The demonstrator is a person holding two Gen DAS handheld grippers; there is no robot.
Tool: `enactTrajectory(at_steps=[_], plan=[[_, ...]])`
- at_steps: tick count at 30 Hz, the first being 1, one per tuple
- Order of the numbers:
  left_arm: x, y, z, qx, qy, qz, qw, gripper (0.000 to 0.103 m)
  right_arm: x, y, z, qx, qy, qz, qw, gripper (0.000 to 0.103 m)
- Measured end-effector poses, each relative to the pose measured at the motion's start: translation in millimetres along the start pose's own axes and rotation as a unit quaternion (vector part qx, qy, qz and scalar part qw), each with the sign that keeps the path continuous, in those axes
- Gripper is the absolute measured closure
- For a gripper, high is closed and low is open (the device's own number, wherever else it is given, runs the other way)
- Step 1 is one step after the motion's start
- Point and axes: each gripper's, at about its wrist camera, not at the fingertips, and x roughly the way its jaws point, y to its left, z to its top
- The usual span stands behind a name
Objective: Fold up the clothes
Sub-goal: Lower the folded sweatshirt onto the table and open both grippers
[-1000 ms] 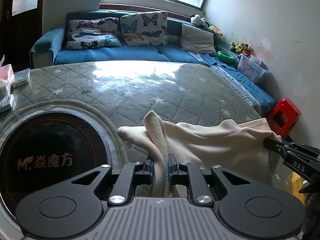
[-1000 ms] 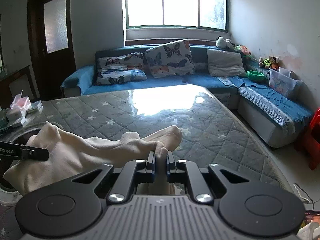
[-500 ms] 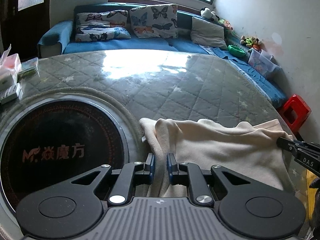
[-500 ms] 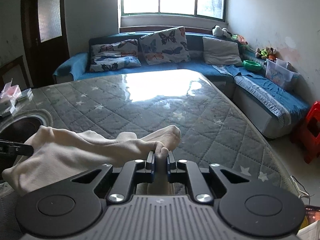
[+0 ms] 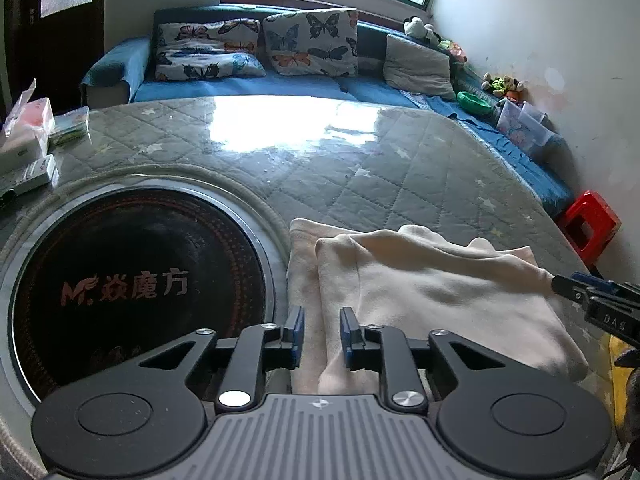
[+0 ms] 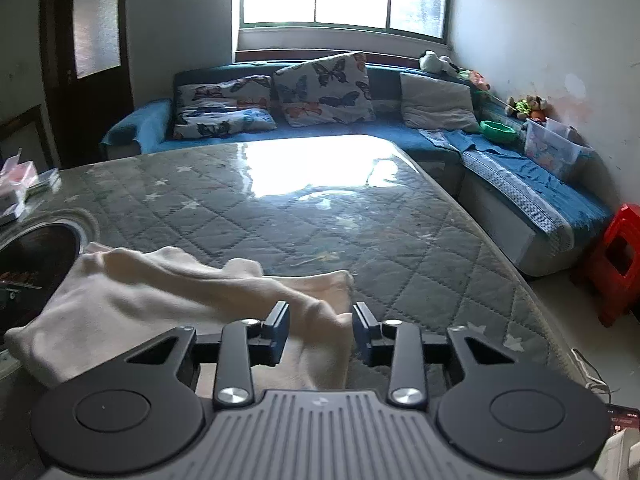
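A cream garment [image 5: 432, 292] lies folded on the quilted table cover near the front edge; it also shows in the right wrist view [image 6: 160, 300]. My left gripper [image 5: 321, 334] is open, its fingers either side of the garment's left edge, holding nothing. My right gripper [image 6: 320, 330] is open, its fingers either side of the garment's right end, holding nothing. The right gripper's tip [image 5: 592, 300] shows at the right of the left wrist view.
A round black heater plate [image 5: 136, 280] sits in the table to the left of the garment. Boxes and packets [image 5: 28, 140] lie at the far left. A blue sofa with butterfly cushions [image 6: 320, 88] runs behind the table. A red stool [image 6: 616, 260] stands at right.
Both grippers have opened and let go of the garment. The cloth dropped from its lifted fold and now lies flat on the table.
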Motion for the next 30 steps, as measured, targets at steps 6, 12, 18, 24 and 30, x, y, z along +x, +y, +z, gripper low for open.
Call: enactTrajectory(at_steps=[6,12,18,24,30], plan=[[-3,-9,-9,0.031,-0.006,0.000,0.9995,0.069,-5,16,-8,-0.022,0.008,0.033,0.999,0.058],[4,-8,-15,0.039,0.005,0.002,0.9992,0.067,-6,32,-19,-0.038,0.020,0.053,0.998,0.054],[11,-7,-19,0.043,0.014,0.003,0.9990,0.067,0,40,-26,-0.043,0.031,0.054,0.997,0.050],[13,-4,-20,0.044,0.019,-0.006,0.9988,0.067,2,40,-32,-0.051,0.031,0.052,0.997,0.049],[12,-7,-23,0.061,0.018,-0.007,0.9980,0.067,-2,41,-36,-0.064,0.030,0.051,0.996,0.048]])
